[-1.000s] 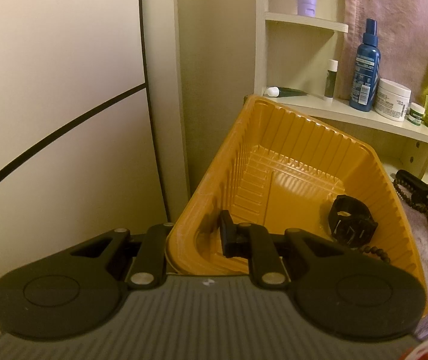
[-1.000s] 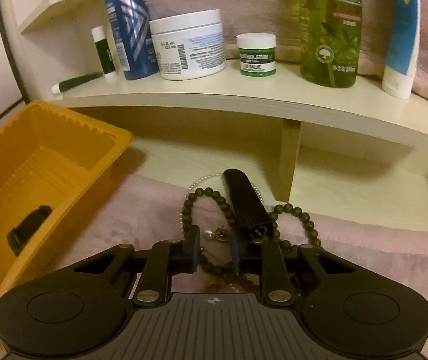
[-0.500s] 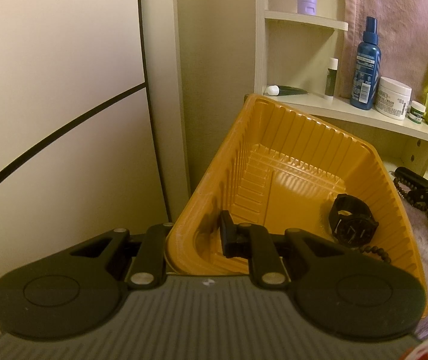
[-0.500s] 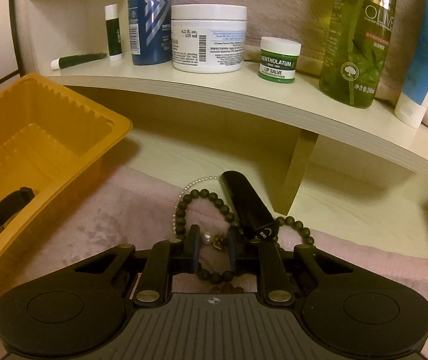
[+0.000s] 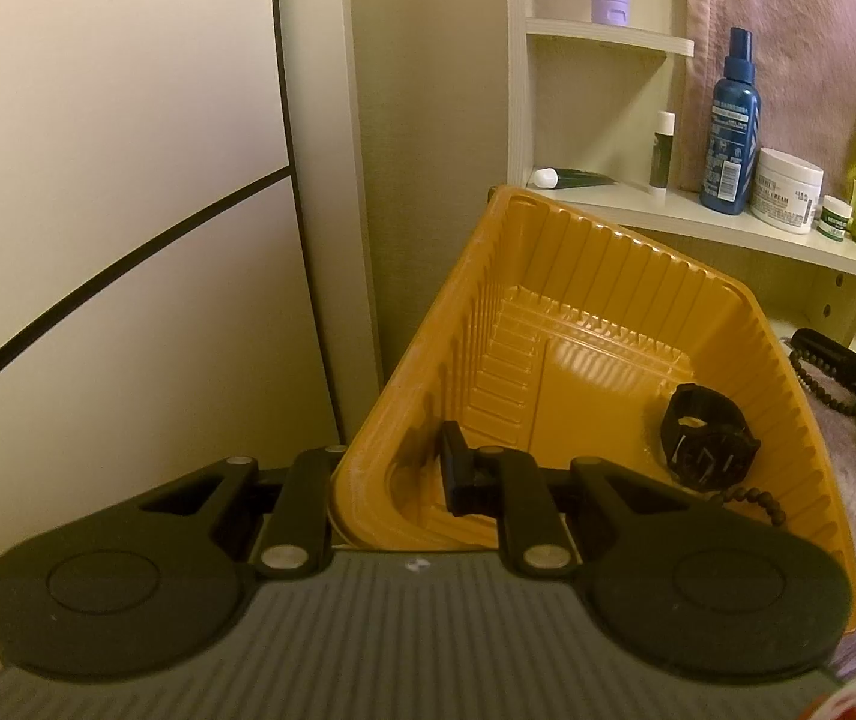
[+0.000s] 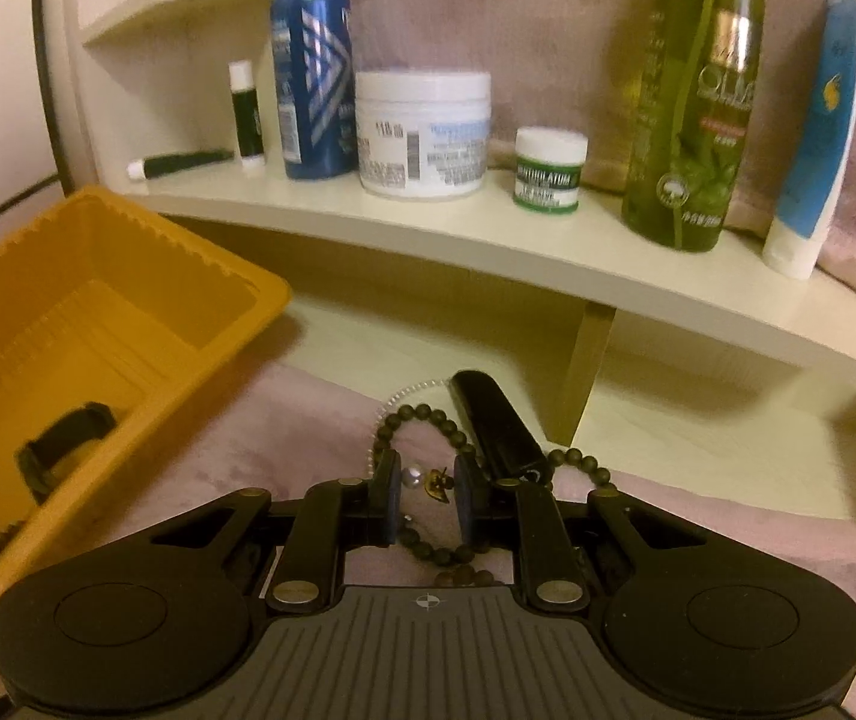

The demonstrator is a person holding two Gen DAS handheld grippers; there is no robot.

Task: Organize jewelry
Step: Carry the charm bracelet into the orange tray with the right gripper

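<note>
My left gripper (image 5: 392, 477) is shut on the near wall of the orange plastic tray (image 5: 602, 276), one finger inside and one outside. A black watch (image 5: 707, 438) and a short string of dark beads (image 5: 752, 495) lie in the tray. On the pink cloth, my right gripper (image 6: 428, 495) is shut on a small pearl-and-gold earring (image 6: 425, 478). A dark beaded bracelet (image 6: 422, 414) loops around and under the fingers. A black case (image 6: 497, 420) and a thin pearl chain (image 6: 410, 390) lie just beyond. The tray (image 6: 128, 276) with the watch (image 6: 65, 438) sits to the left.
A cream shelf (image 6: 488, 240) above the cloth carries a blue spray bottle (image 6: 311, 66), a white jar (image 6: 422, 132), a small green jar (image 6: 548, 174), a green bottle (image 6: 698, 96) and a blue tube (image 6: 812, 138). A shelf post (image 6: 587, 372) stands behind the case. A pale wall panel (image 5: 116, 180) is left of the tray.
My right gripper's jaws have narrowed around the earring, and the gripper has lifted slightly, with the earring staying between the pads. The left gripper and the tray have not moved.
</note>
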